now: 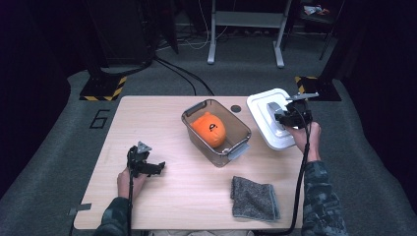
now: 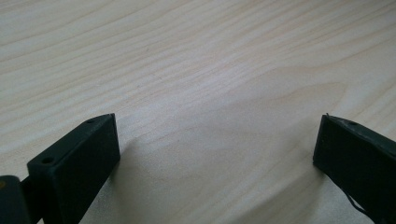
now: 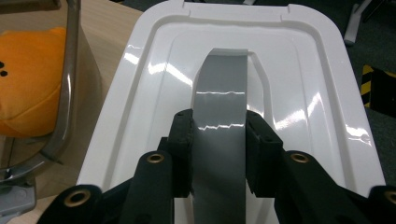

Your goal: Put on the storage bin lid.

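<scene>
Lid (image 3: 299, 88): long axis runs away from me, tilted, by its grey handle (image 3: 219, 116)
Right tongs (image 3: 218, 140): clamped on my handle
Left tongs (image 2: 215, 154): apart, low over tabletop (image 2: 196, 60)

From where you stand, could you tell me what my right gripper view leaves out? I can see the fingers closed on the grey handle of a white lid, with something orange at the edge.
Observer: The orange thing is a soft toy lying inside an open clear box at the middle of the table.
Operator: Thank you. Where does the lid sit relative to that box?
Observer: The white lid is to the right of the box, tilted, at the table's far right corner, with the right gripper on its handle.
Operator: And the left gripper?
Observer: The left gripper rests low over bare table at the near left, fingers wide apart with nothing between them.
Operator: Anything else nearby?
Observer: A folded grey cloth lies near the front edge, in front of the box.
</scene>
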`<action>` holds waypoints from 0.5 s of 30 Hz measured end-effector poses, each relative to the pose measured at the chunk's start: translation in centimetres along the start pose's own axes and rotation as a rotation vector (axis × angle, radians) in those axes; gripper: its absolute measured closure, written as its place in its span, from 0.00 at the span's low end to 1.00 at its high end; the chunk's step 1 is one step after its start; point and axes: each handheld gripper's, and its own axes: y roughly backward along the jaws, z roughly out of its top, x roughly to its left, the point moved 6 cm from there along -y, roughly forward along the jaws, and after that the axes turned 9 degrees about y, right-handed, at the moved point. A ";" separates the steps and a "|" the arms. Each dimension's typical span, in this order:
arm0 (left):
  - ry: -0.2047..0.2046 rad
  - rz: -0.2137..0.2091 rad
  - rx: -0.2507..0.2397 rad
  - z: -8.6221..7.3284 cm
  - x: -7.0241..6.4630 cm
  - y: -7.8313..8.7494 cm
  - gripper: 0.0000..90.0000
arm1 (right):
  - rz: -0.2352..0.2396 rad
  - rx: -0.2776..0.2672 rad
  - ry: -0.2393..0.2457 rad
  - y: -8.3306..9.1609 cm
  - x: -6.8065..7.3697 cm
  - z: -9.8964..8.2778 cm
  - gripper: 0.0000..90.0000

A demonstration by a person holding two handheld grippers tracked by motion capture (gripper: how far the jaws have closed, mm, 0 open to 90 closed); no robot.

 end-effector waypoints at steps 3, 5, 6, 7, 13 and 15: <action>-0.001 0.000 0.000 0.0 0.0 0.0 0.00 | 0.002 -0.009 0.007 0.4 0.2 0.7 0.75; -0.001 0.000 0.000 0.0 0.0 0.0 0.00 | 0.008 -0.013 0.013 0.6 0.4 1.2 0.75; -0.001 0.000 0.000 0.0 0.0 0.0 0.00 | 0.014 -0.018 0.017 0.8 0.6 1.5 0.75; -0.001 0.000 0.000 0.0 0.0 0.0 0.00 | 0.018 -0.021 0.015 0.9 0.8 1.7 0.75; 0.000 0.000 0.000 0.0 0.0 0.0 0.00 | 0.046 -0.033 0.042 1.2 2.0 2.9 0.75; 0.000 0.000 0.000 0.0 0.0 0.0 0.00 | 0.057 -0.037 0.052 1.1 2.6 3.2 0.75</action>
